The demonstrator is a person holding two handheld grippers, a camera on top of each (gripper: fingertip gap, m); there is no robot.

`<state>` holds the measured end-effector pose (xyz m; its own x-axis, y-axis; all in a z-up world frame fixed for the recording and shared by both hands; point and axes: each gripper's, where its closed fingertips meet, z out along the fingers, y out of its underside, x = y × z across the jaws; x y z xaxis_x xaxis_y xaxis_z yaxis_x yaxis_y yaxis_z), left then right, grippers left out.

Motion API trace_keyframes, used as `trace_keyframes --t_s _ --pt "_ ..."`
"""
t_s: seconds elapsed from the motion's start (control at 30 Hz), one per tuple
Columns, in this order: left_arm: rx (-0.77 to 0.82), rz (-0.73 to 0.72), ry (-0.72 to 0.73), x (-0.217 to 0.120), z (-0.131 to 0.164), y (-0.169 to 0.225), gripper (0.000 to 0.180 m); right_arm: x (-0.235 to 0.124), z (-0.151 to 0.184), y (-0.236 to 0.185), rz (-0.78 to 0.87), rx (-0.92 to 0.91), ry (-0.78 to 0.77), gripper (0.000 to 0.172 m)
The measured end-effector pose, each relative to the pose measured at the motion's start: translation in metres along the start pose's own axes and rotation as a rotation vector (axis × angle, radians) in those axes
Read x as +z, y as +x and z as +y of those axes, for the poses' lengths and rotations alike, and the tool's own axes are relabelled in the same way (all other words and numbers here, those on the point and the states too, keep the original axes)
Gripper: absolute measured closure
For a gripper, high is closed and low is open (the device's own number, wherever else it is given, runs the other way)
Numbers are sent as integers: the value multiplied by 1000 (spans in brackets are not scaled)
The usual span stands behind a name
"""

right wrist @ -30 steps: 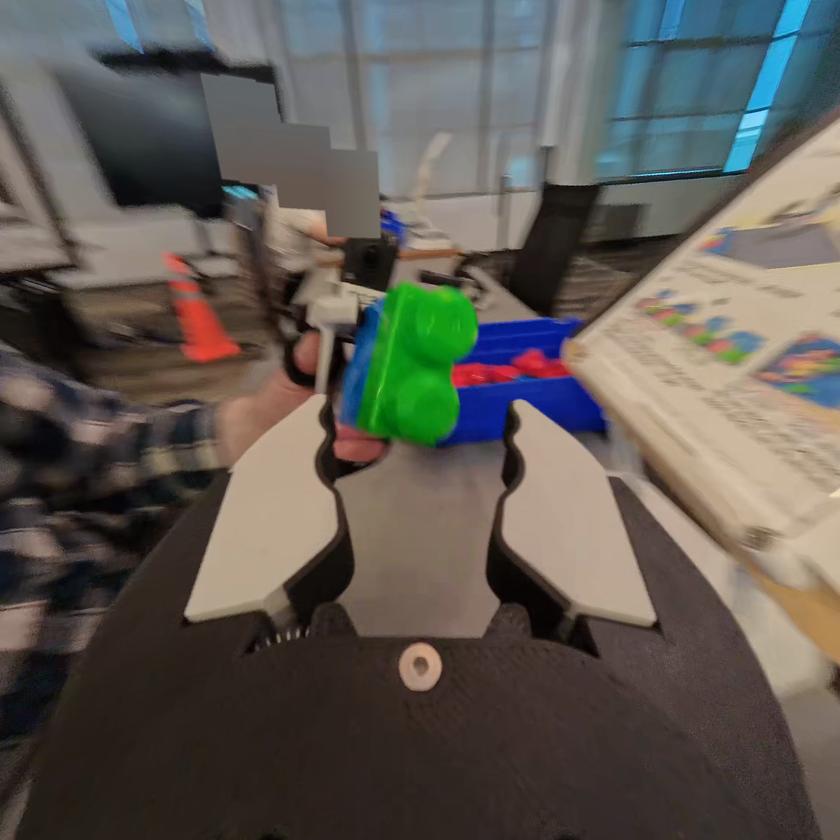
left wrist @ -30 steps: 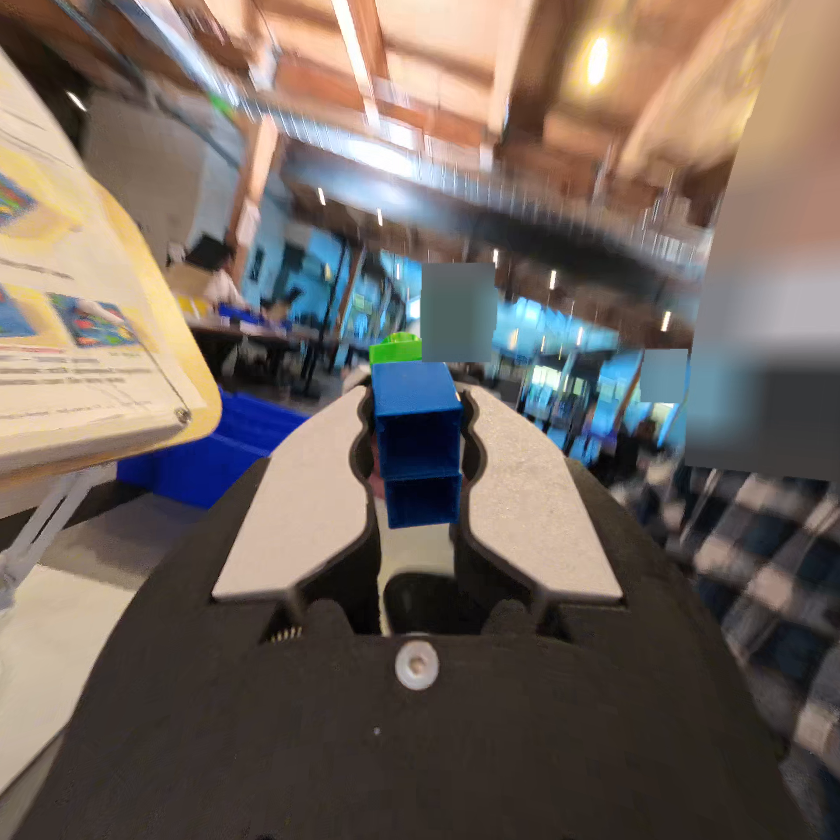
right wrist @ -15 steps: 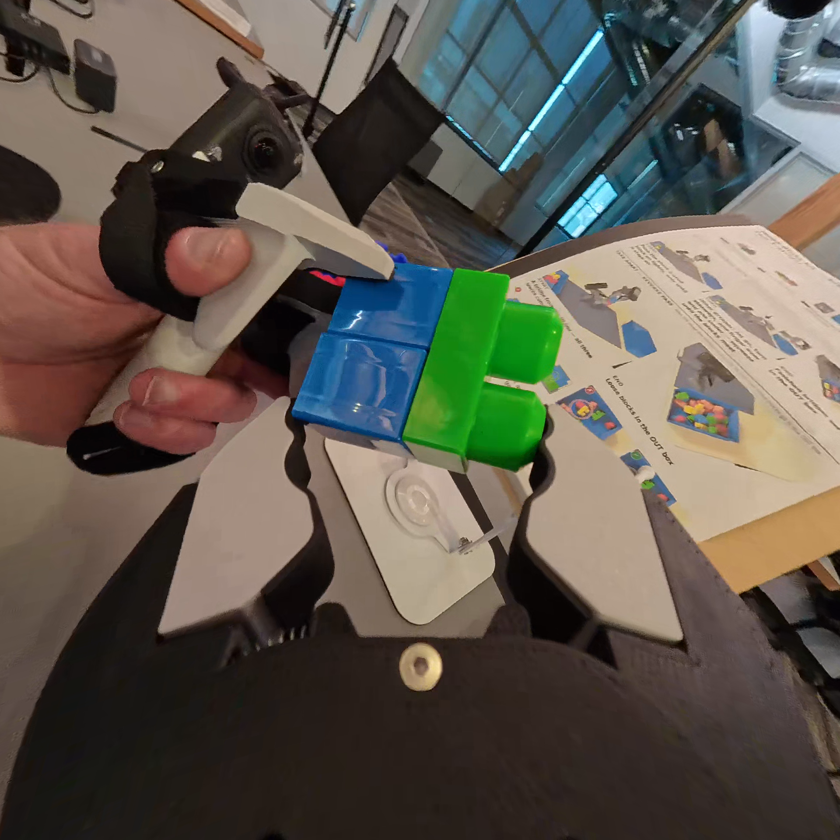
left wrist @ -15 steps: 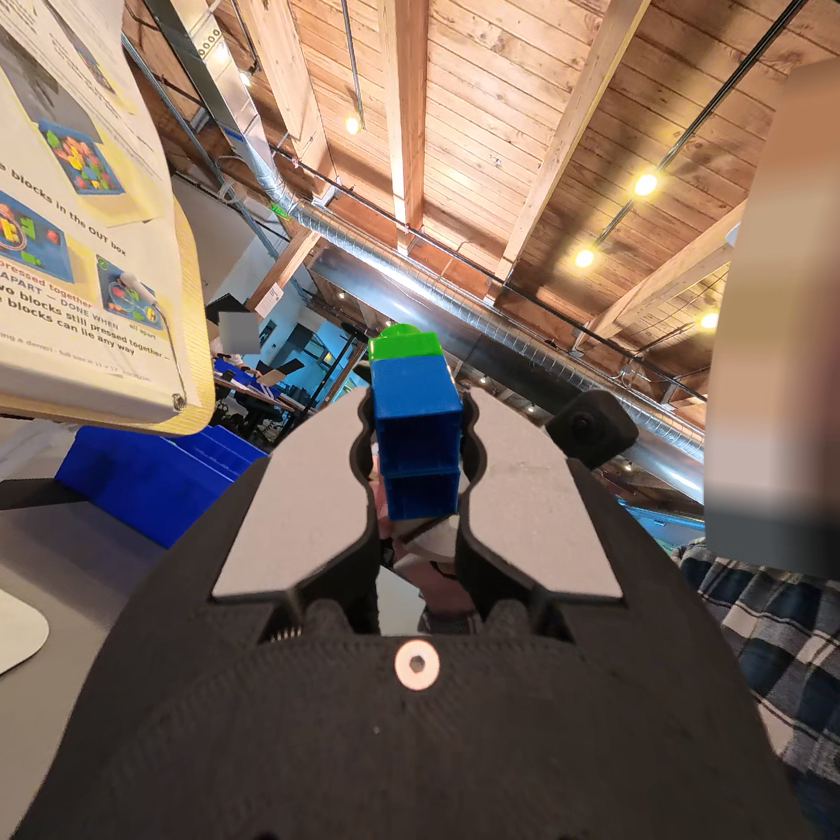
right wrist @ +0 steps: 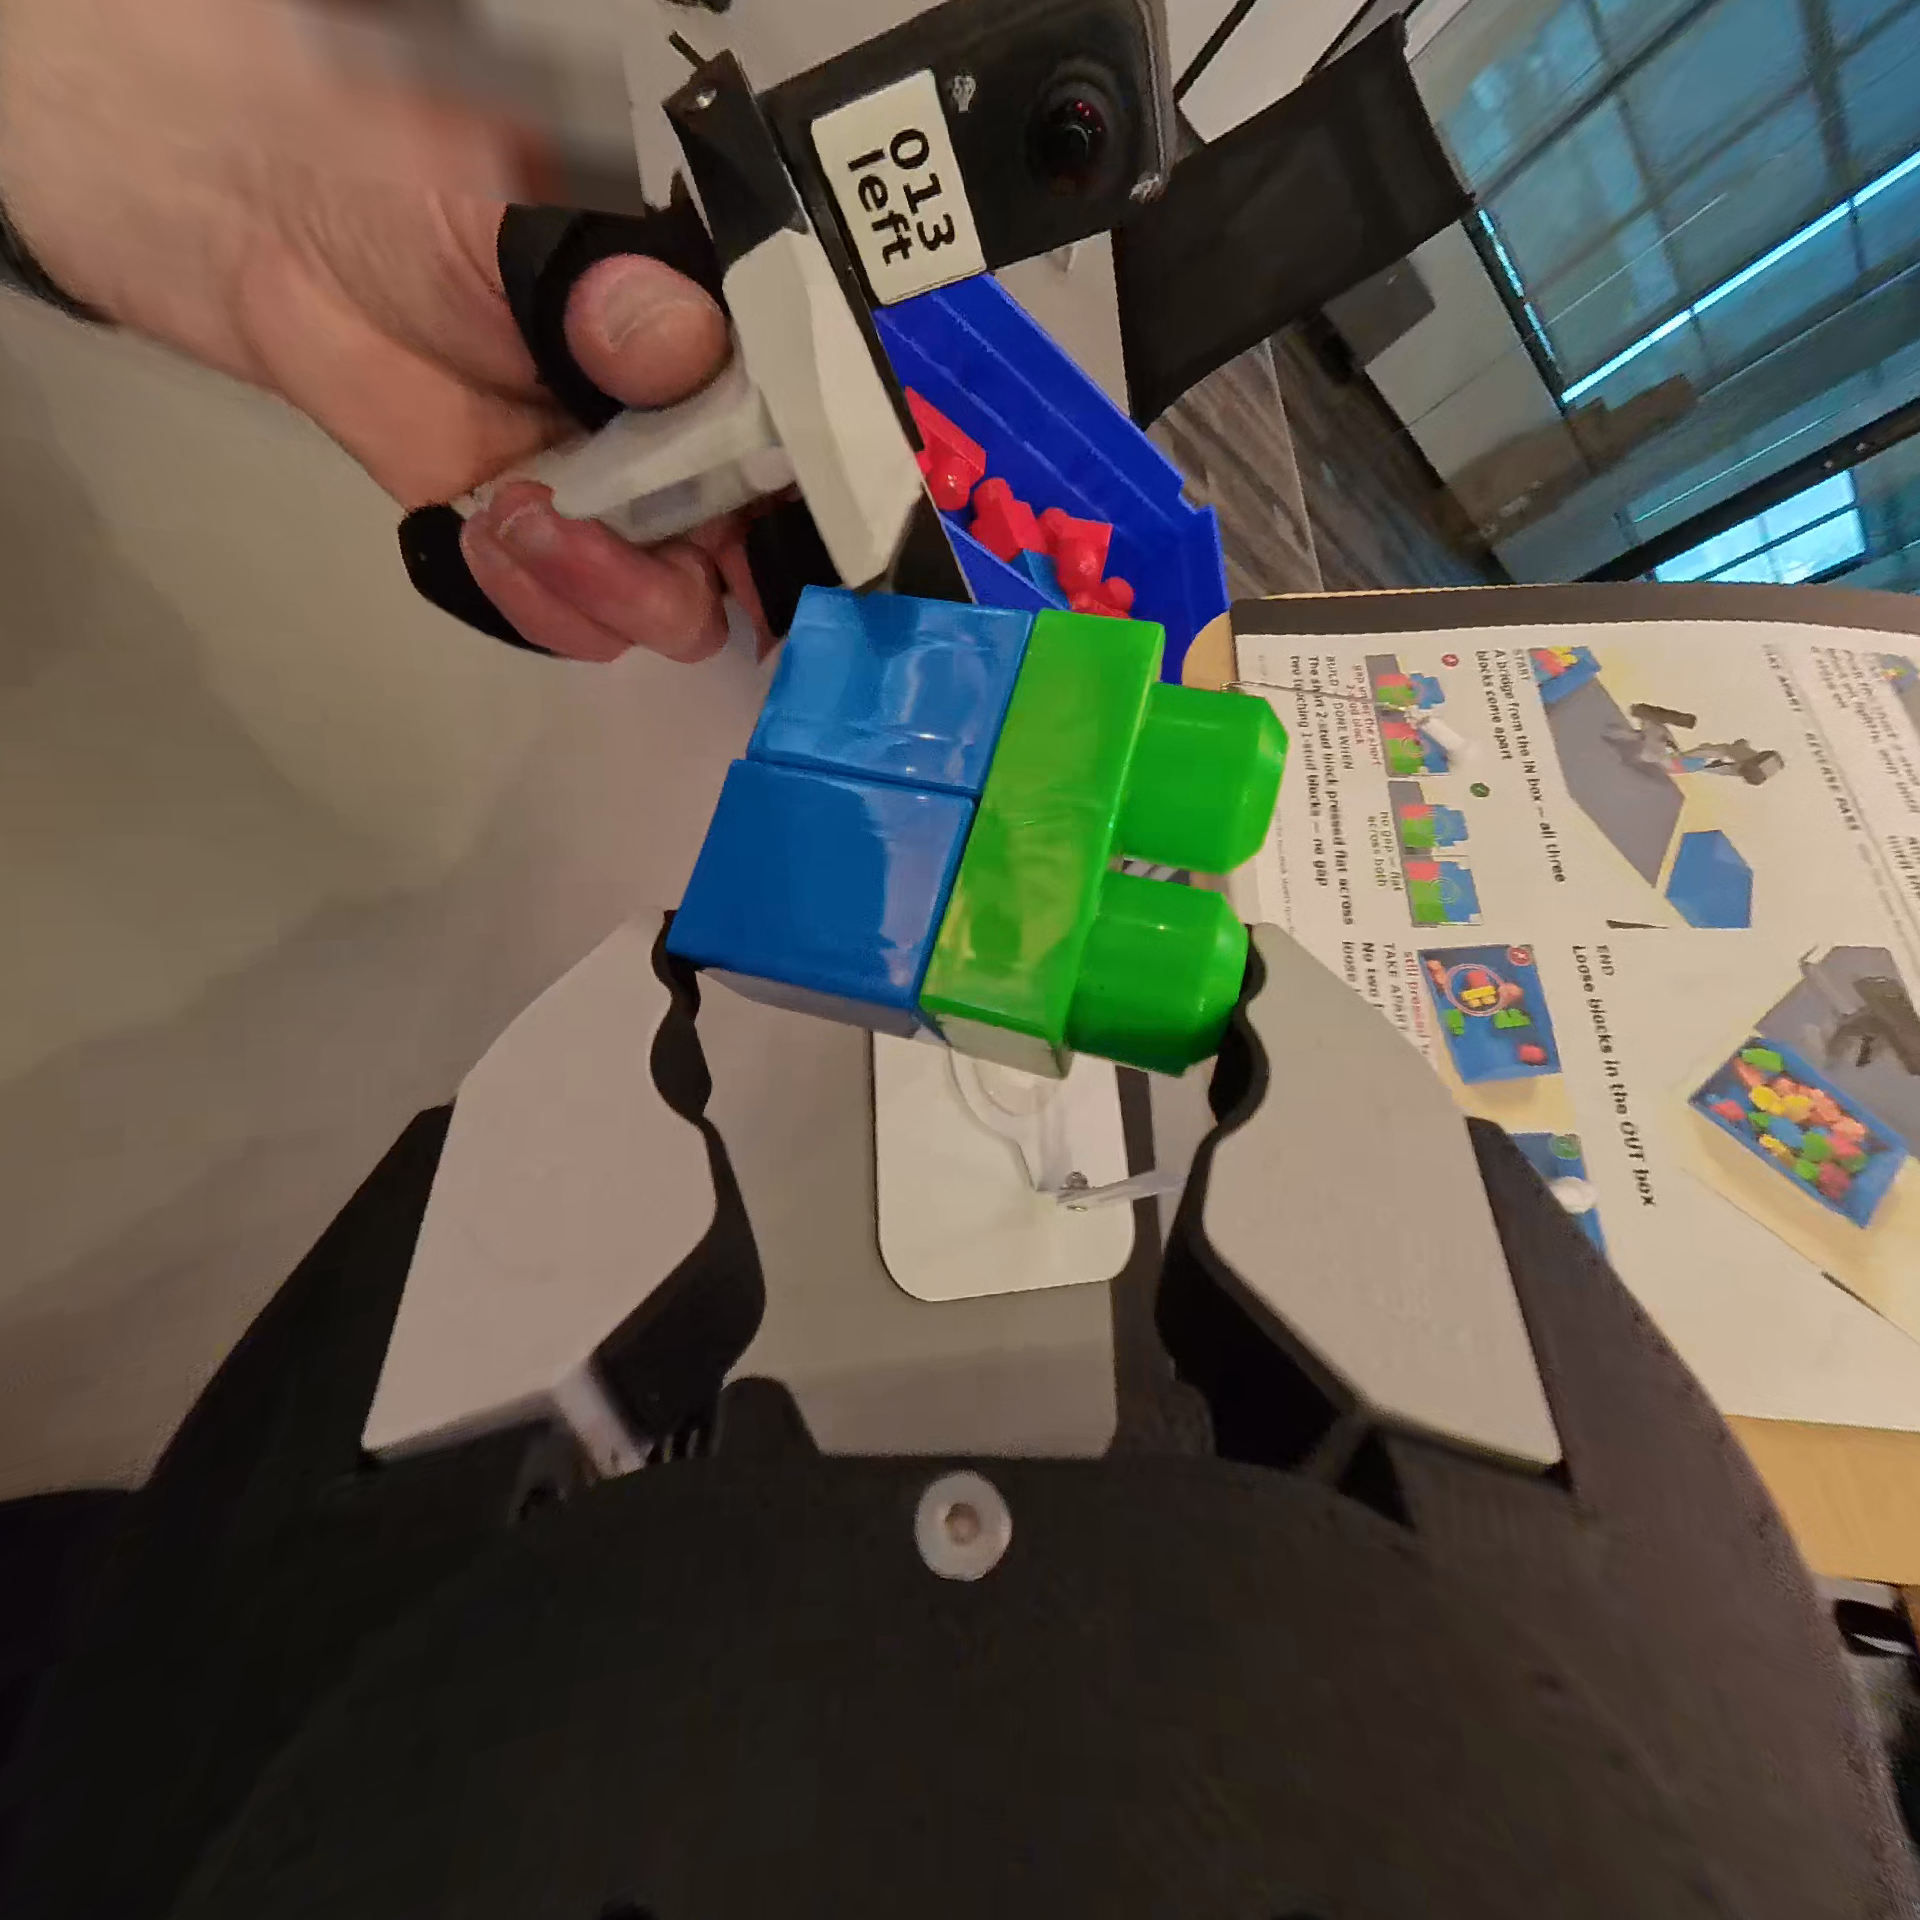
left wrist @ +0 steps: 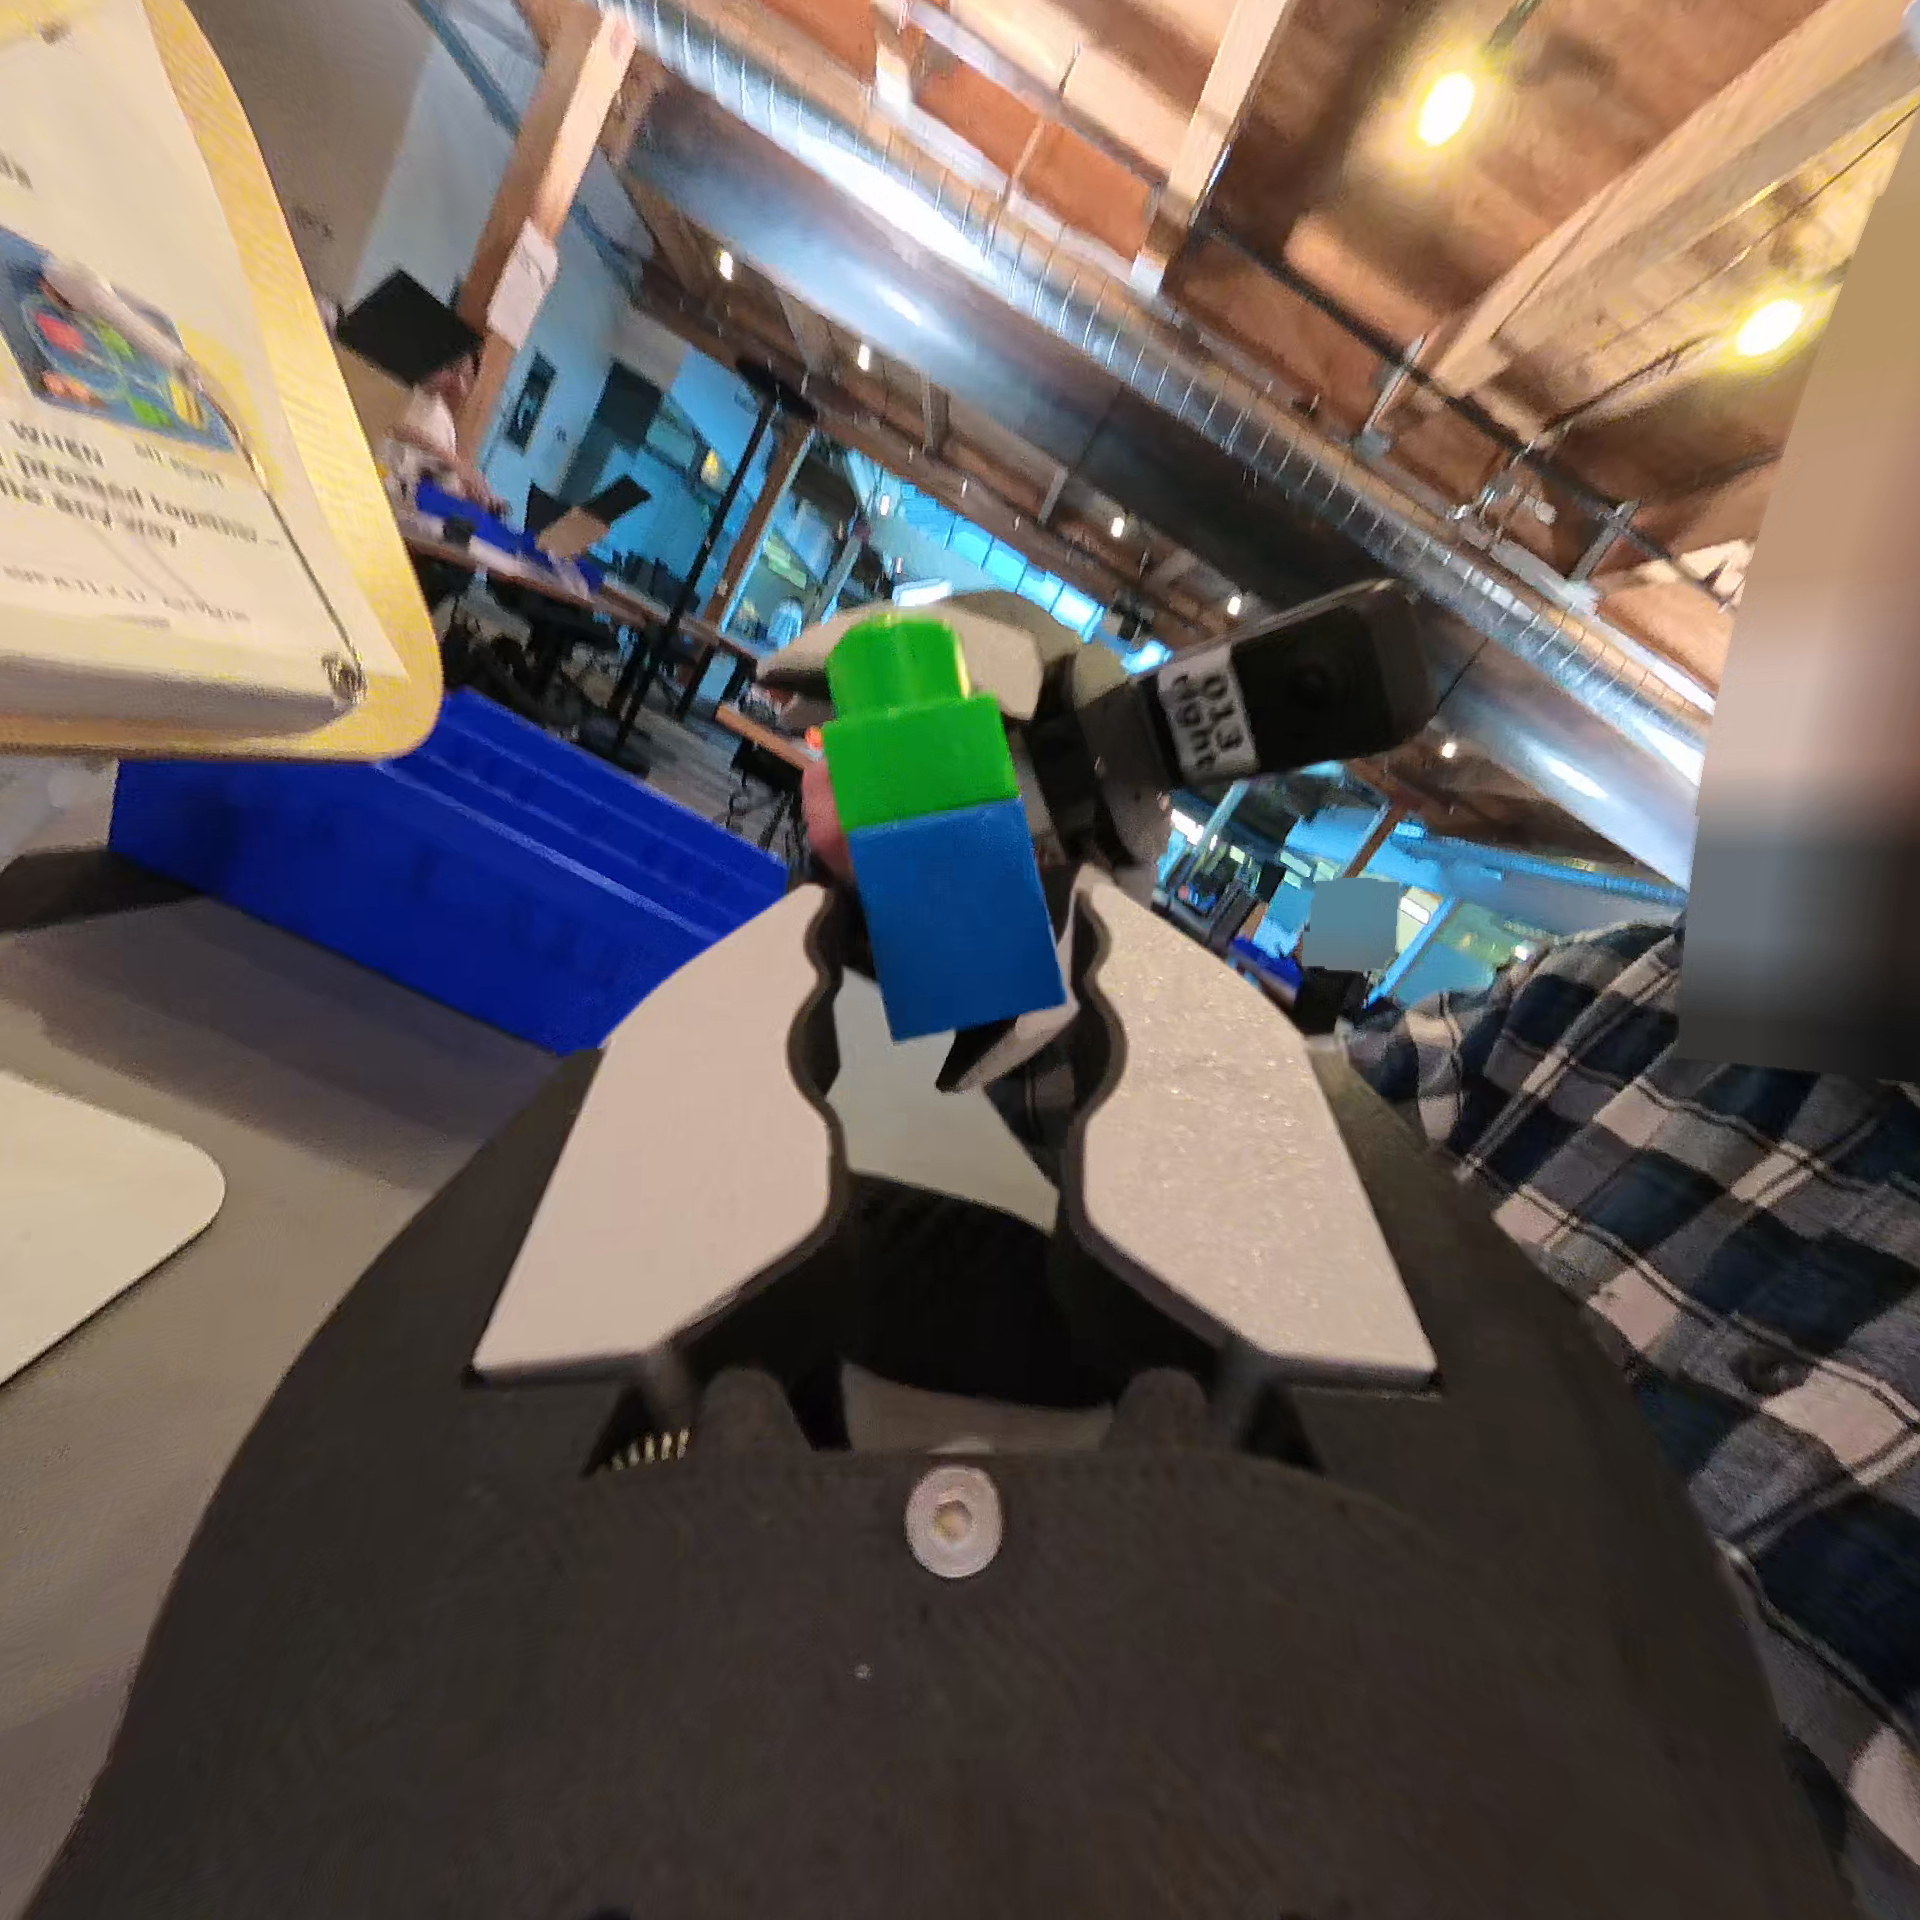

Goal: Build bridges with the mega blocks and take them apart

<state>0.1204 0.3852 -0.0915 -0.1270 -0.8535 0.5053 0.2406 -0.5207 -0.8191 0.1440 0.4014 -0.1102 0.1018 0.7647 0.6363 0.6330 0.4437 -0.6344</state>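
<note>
Right gripper fingers clamp the blue-and-green bridge mid-frame; left gripper fingers stand apart, contact uncertain; its far fingertips hidden behind blocks.

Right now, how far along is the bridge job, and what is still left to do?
Done: the green block sits flush across two blue blocks, so the bridge is assembled. In hand: the right tool spans it, fingertips against a blue end and a green stud; the left tool stands slack around it, with gaps showing. Remaining: probably pulling the three blocks apart; none has separated yet.
</note>
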Motion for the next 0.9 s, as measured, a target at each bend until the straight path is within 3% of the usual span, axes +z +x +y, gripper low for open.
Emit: trace_keyframes --t_s 0.17,0.23,0.53,0.67,0.9 --pt "-43 -6 -179 5 21 -2 122 6 1 -5 -1 -107 -21 74" --pt "-56 37 -246 12 34 3 140 9 -3 -12 -28 -143 -21 74" --pt "-83 40 -151 7 28 -3 142 -1 2 -7 -39 -70 -28 72" --pt "-107 44 -136 10 27 -2 142 2 4 -7 -27 -54 -43 85" --pt "-107 32 -132 12 31 -1 142 0 7 -10 -65 -29 -70 88"
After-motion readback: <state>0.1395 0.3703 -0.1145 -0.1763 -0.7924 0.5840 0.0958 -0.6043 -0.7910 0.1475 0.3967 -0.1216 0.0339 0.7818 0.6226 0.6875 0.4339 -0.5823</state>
